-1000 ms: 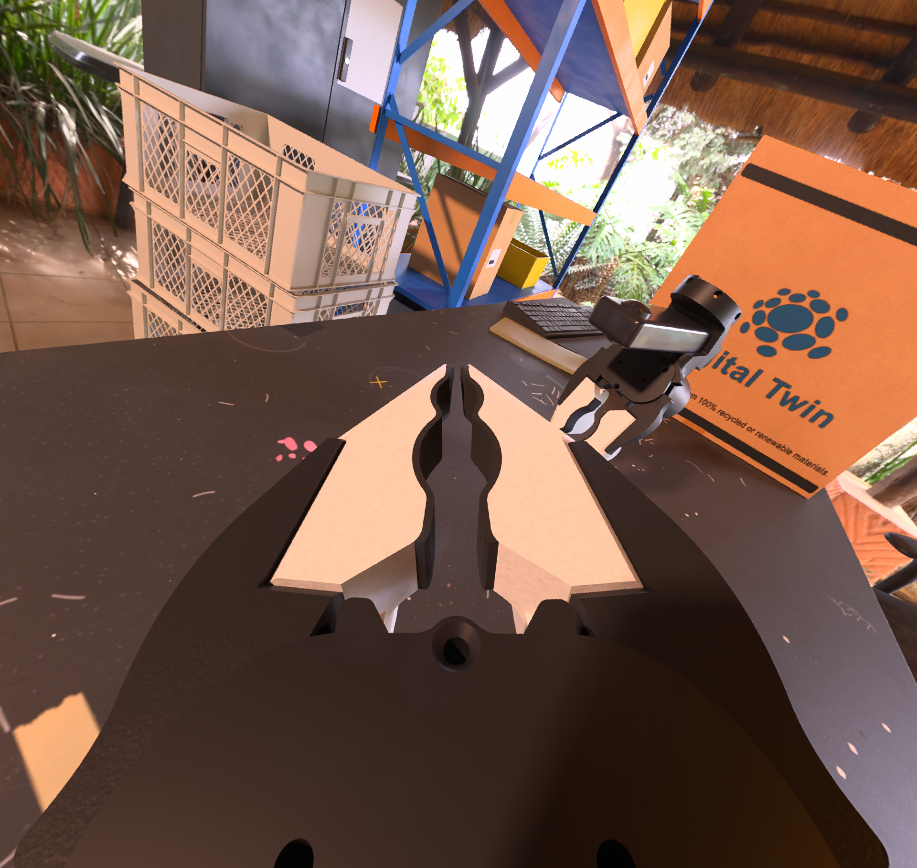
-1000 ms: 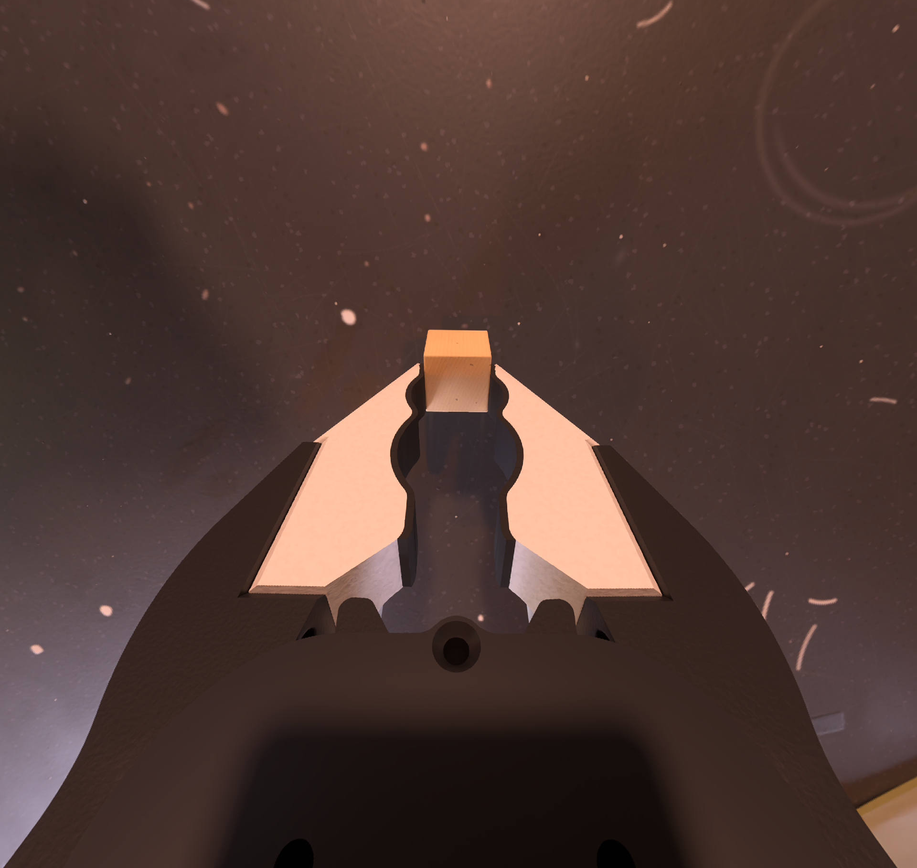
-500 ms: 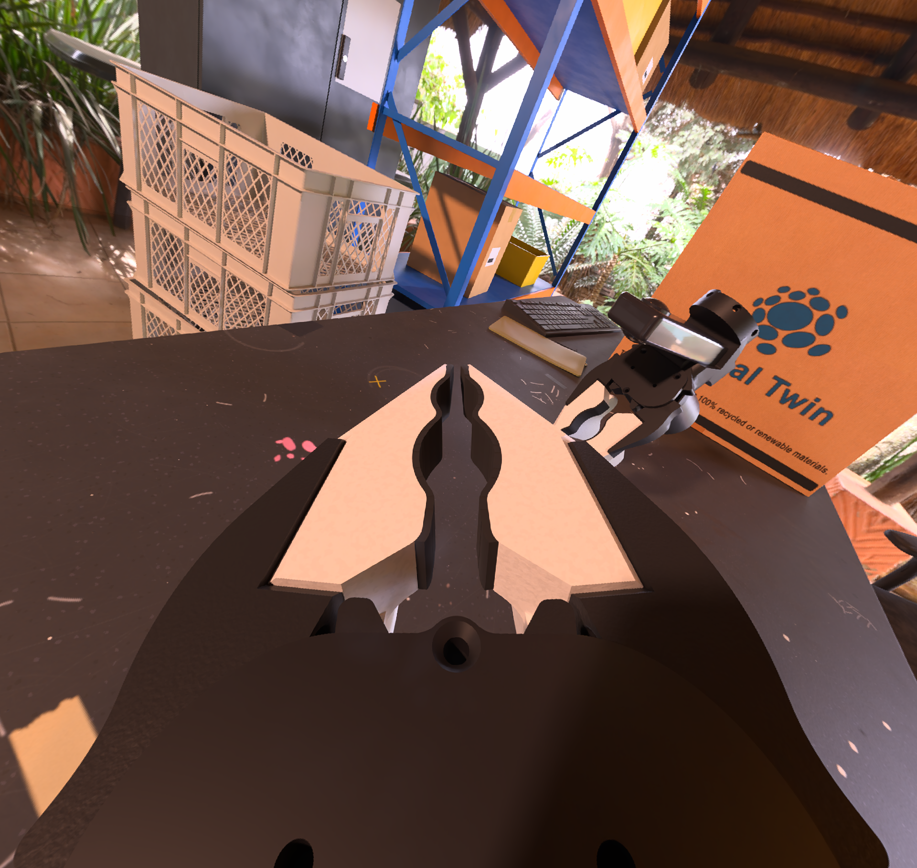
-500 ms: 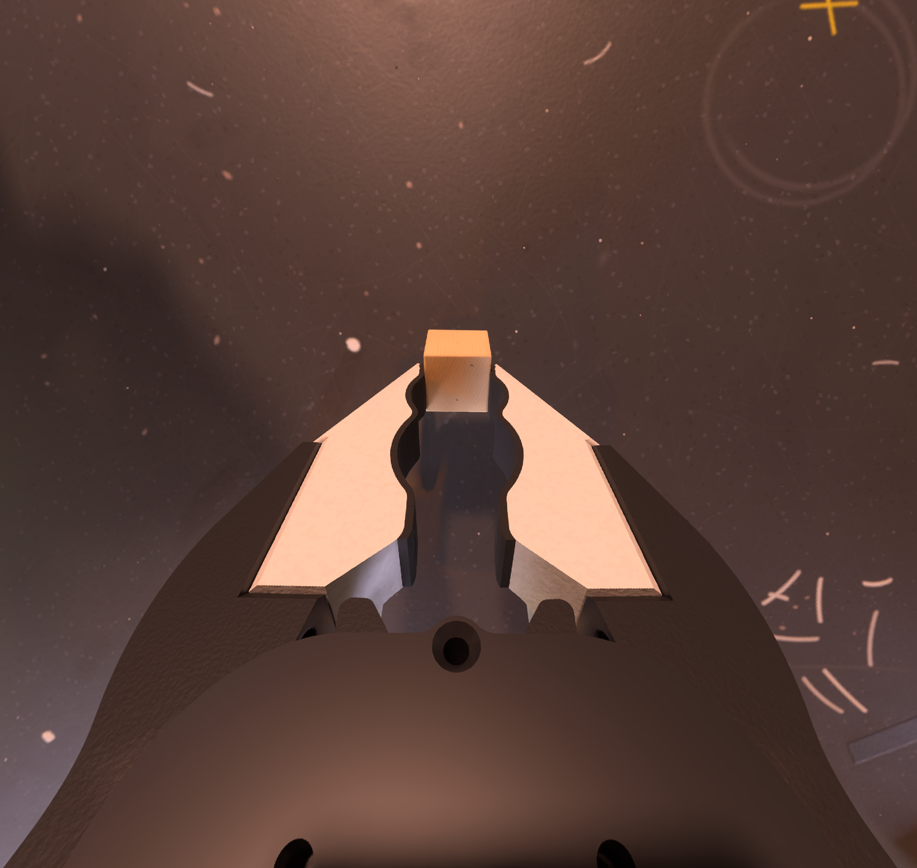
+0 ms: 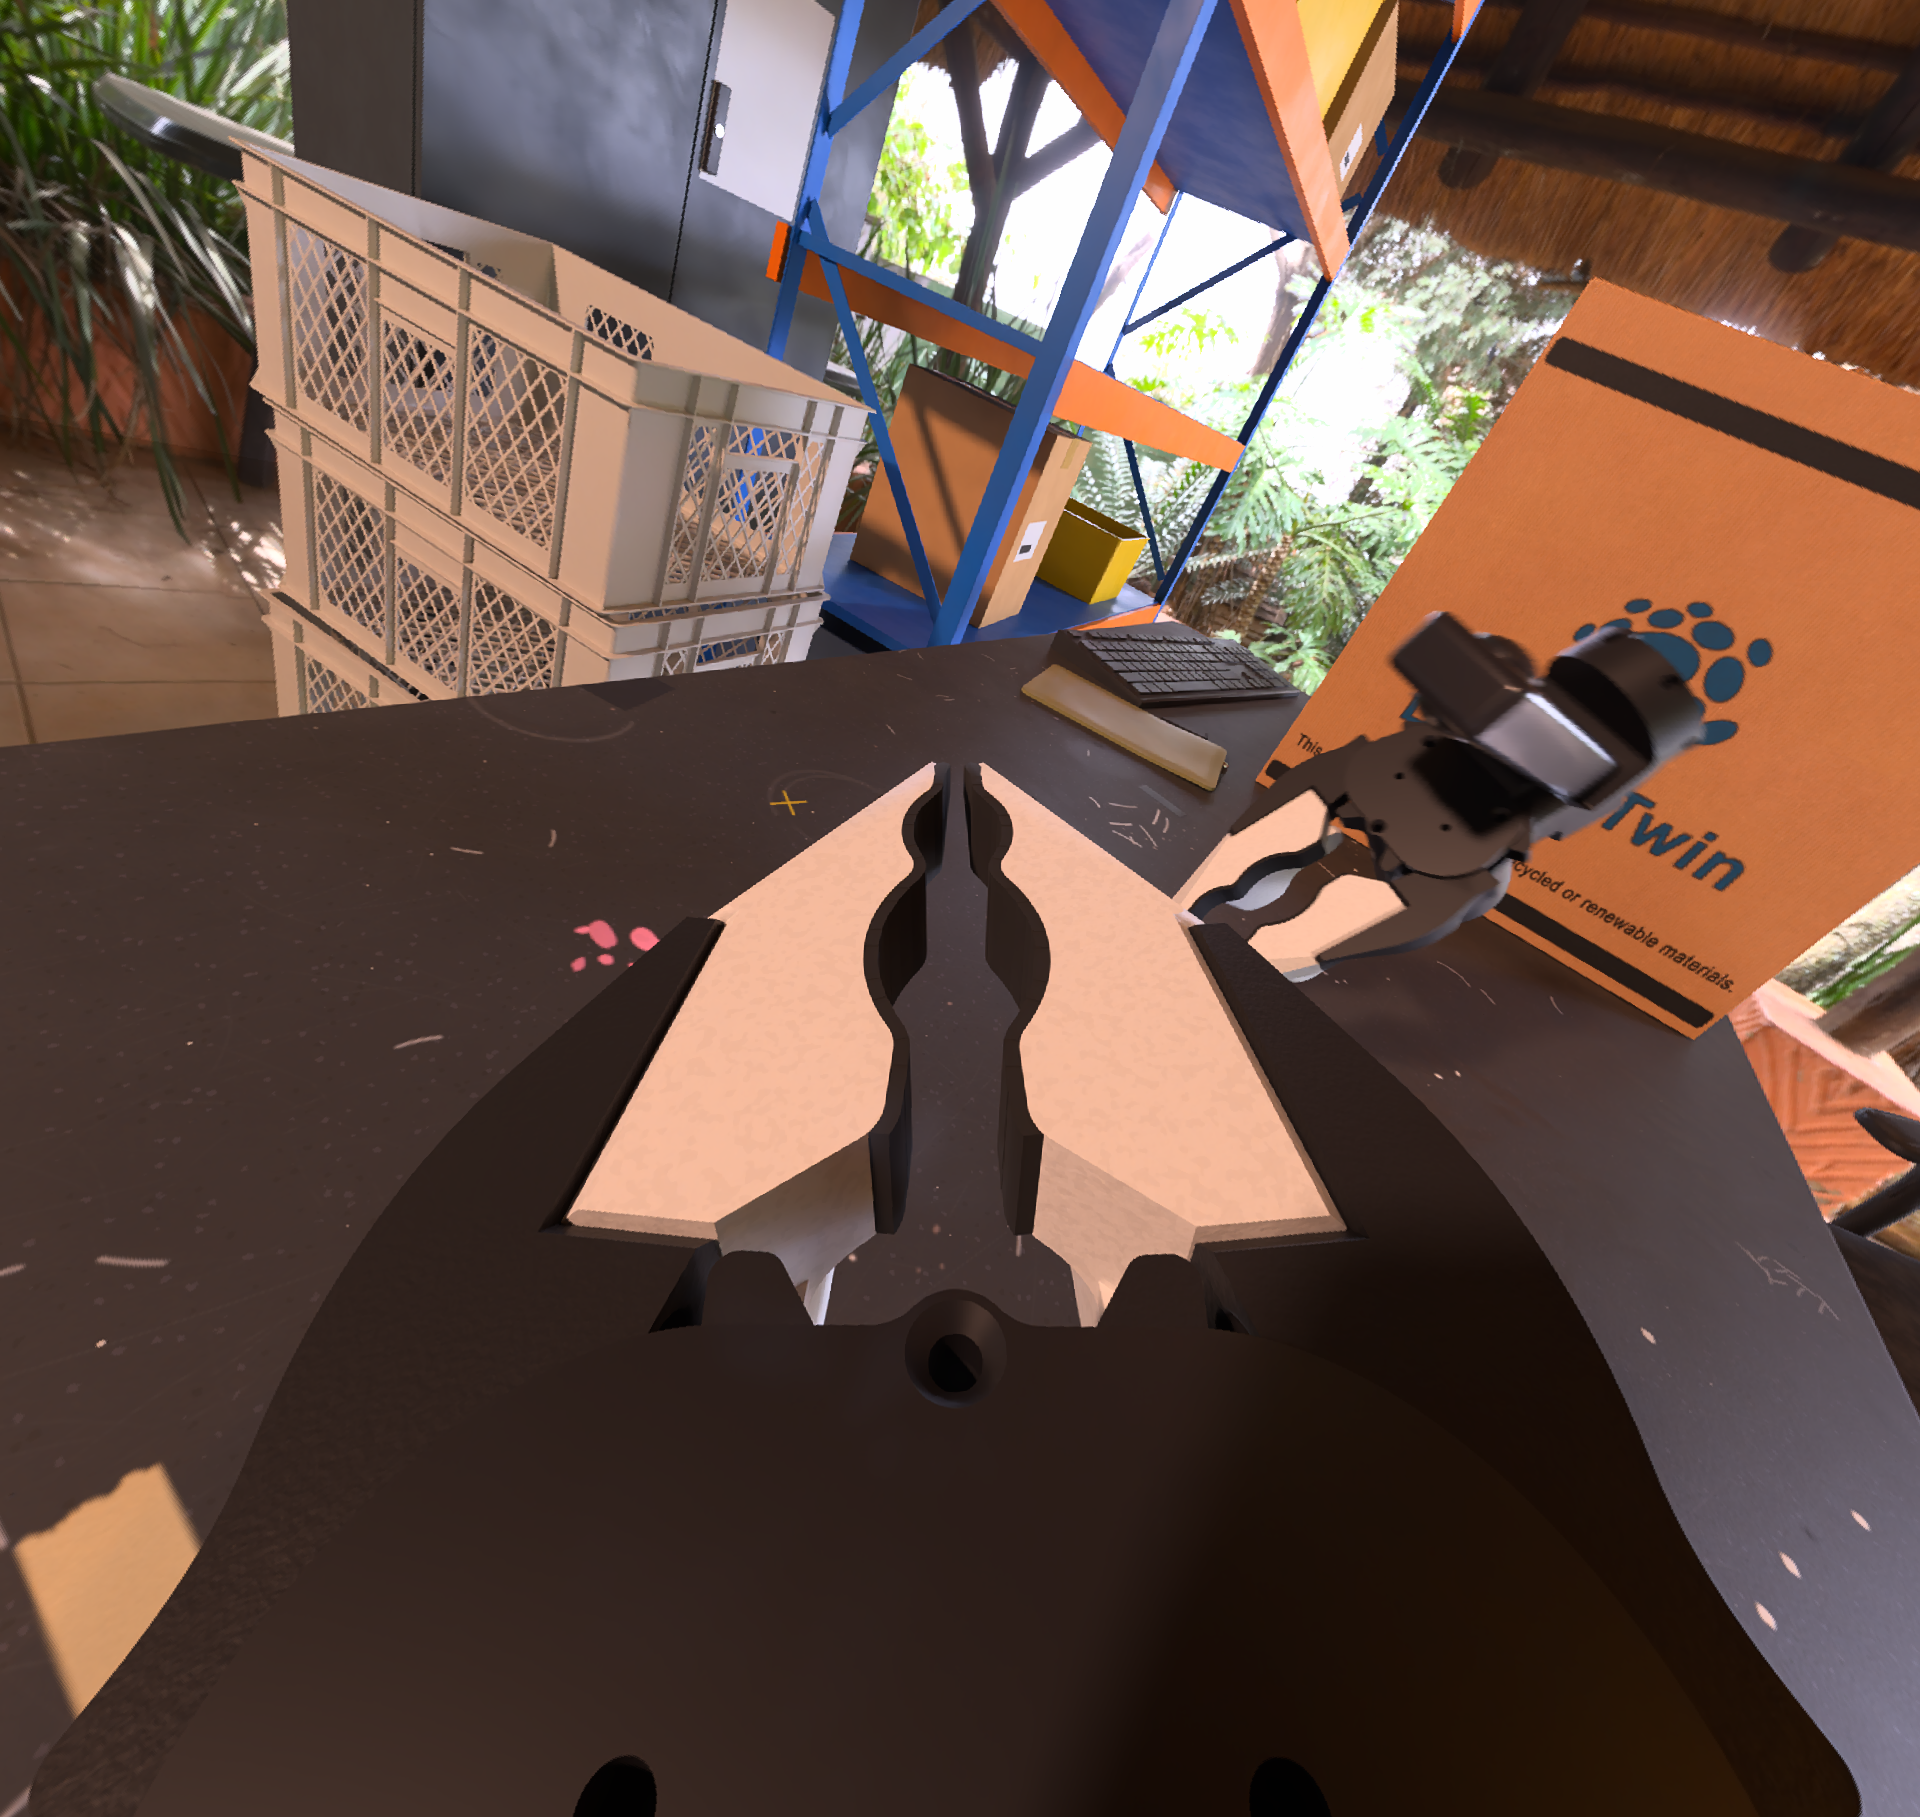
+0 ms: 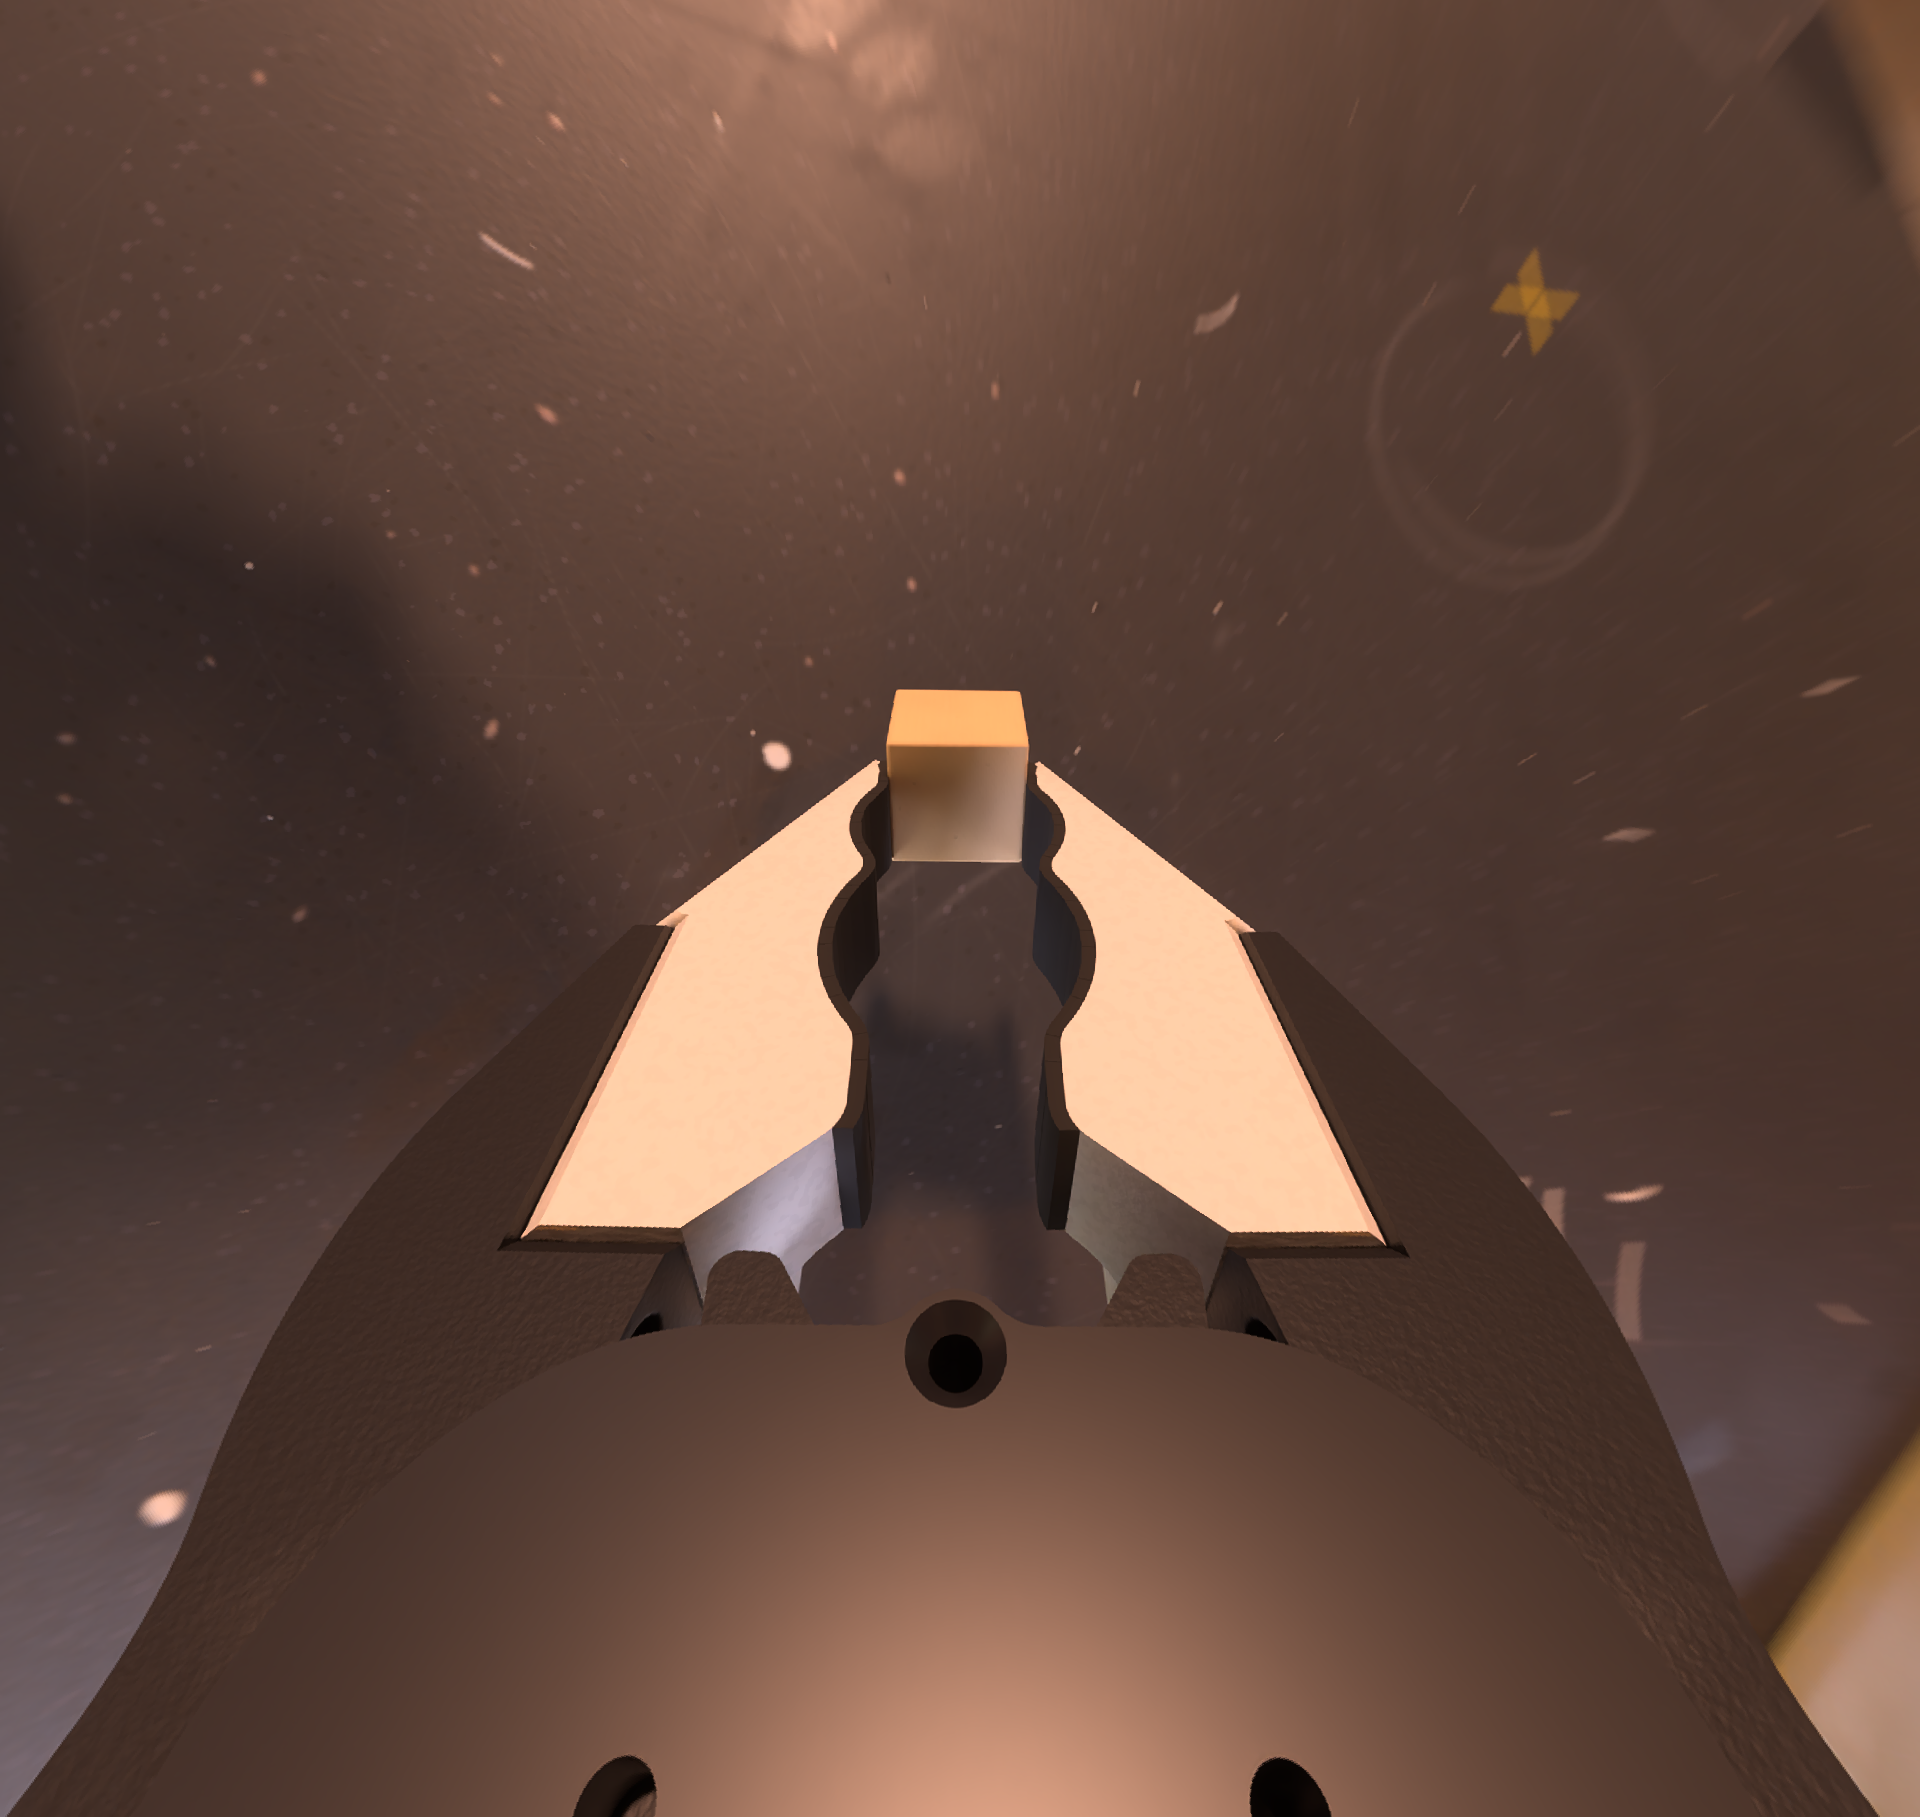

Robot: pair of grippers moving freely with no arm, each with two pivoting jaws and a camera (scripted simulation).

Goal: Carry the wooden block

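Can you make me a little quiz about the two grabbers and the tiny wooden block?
1. True or false: the wooden block is pinched at the tips of the right gripper.
2. What is the left gripper holding? A) the wooden block B) the keyboard C) nothing
3. Fill in: the yellow cross painted on the dark table lies to the ____ of the block in the right wrist view.

Key: 1 true. 2 C, its fingers are nearly together with nothing between them. 3 right, and farther ahead, inside a faint ring.
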